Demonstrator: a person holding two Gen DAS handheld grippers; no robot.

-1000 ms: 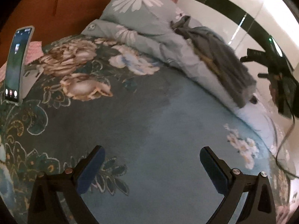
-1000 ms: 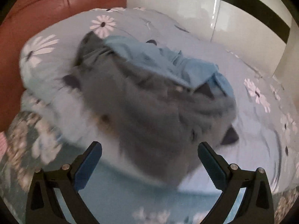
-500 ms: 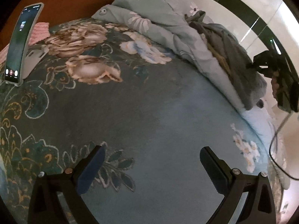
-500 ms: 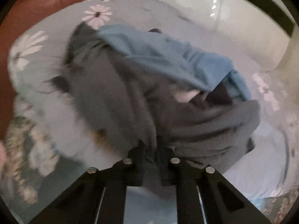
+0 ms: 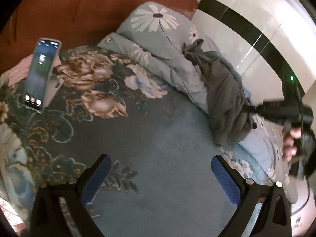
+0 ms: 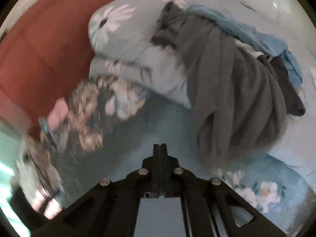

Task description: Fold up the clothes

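Blue floral bedspread [image 5: 158, 134] underneath. Left gripper [image 5: 160, 175] near, jaws wide apart, empty. Right gripper [image 6: 160, 148] fingers pressed together; cannot tell if cloth pinched. Crumpled grey garment [image 6: 237, 98] far right on daisy-print duvet [image 5: 169, 67], blue cloth [image 6: 256, 33] beyond.

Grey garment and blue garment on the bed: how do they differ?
The grey garment shows far more cloth than the blue garment. The grey one drapes in long folds down off the daisy duvet toward the flat bedspread; the blue one lies bunched at the far side of the pile, partly under the grey. Both are crumpled and not yet folded.
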